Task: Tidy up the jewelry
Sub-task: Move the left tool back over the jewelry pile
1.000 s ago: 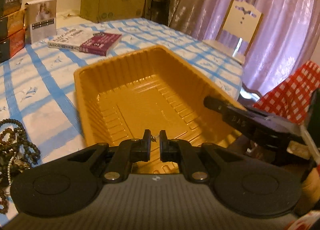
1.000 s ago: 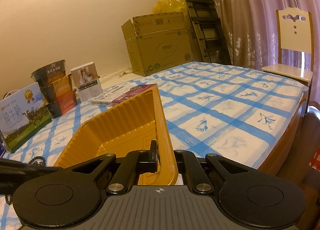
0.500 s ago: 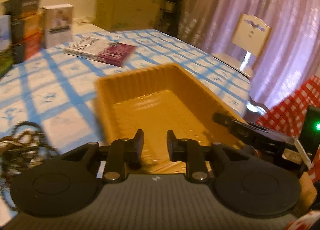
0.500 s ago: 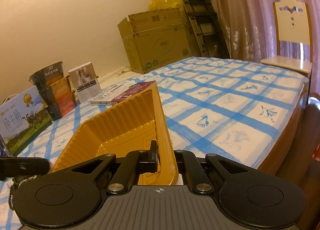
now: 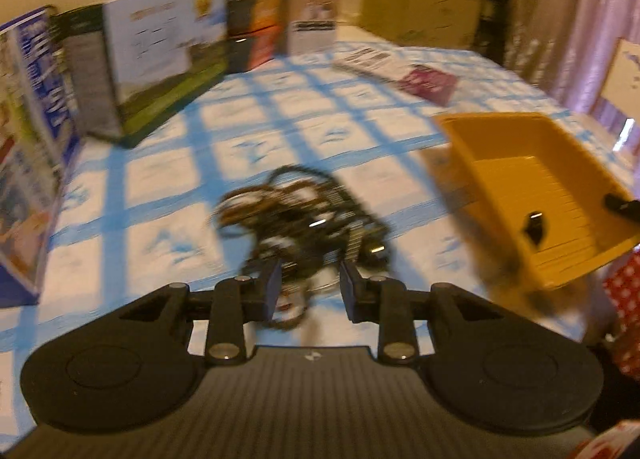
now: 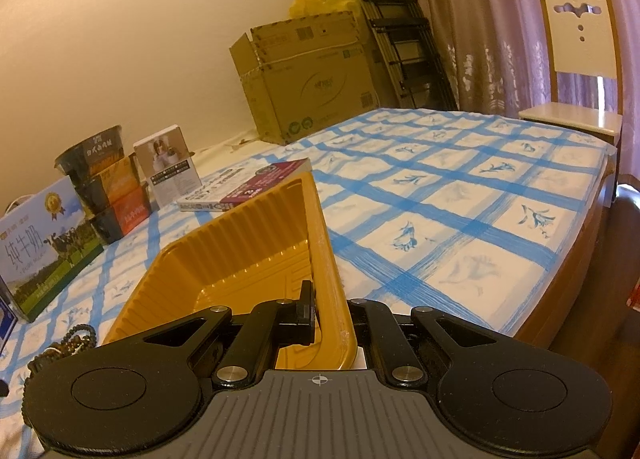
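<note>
Jewelry heap and tray on the table

The bead heap lies at the table's centre; tray at three o'clock, boxes at ten, book at one.

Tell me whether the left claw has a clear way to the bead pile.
Probably yes: the left claw is open over the bead pile, with only bare tablecloth around it; the tray sits off to one side.

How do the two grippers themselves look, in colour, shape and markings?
Both the left gripper and the right gripper are matte black, with two round side discs, silver pivot screws, a ribbed grey base bearing a small white mark, and flat rectangular jaws.
</note>
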Available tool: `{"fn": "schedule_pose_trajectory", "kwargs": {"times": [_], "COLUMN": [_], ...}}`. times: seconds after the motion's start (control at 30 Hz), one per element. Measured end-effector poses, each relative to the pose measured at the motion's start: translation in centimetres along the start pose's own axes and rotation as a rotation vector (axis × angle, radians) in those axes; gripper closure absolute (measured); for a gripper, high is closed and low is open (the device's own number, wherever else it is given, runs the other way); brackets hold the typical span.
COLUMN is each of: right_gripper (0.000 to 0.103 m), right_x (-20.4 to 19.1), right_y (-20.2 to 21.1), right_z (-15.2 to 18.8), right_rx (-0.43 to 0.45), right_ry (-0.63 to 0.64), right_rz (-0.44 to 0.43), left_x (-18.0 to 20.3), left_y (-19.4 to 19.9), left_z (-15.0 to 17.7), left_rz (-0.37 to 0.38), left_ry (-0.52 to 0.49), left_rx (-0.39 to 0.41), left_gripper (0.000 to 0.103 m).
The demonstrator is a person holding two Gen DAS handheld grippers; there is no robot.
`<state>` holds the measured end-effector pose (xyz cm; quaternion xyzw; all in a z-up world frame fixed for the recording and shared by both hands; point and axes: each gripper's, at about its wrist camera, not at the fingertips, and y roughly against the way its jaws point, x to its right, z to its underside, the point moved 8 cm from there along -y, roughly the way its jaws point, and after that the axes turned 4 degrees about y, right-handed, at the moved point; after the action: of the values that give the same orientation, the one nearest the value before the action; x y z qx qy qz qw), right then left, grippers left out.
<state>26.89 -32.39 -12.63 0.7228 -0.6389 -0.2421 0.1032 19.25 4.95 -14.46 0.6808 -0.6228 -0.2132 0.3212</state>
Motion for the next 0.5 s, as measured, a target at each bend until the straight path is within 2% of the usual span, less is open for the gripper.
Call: {"fn": "schedule_pose_trajectory", "kwargs": {"times": [0.23, 0.5], "right_gripper": [0.098, 0.098], "right_x": [-0.1, -0.1], "right_y": [-0.1, -0.1], "right_z": [0.0, 0.0], "right_rx": [-0.003, -0.003], "right_ry": [0.010, 0.012], "right_rz": [0.002, 0.003], "left_x": [-3.1, -3.9], "left_y": [-1.6, -2.9], "left_z": [1.1, 1.5], "left_rz": [-0.069, -0.074], "left_ry": [0.034, 0.046], "left_rx": [-0.029, -0.048], "left_gripper": [0.075, 0.075]}}
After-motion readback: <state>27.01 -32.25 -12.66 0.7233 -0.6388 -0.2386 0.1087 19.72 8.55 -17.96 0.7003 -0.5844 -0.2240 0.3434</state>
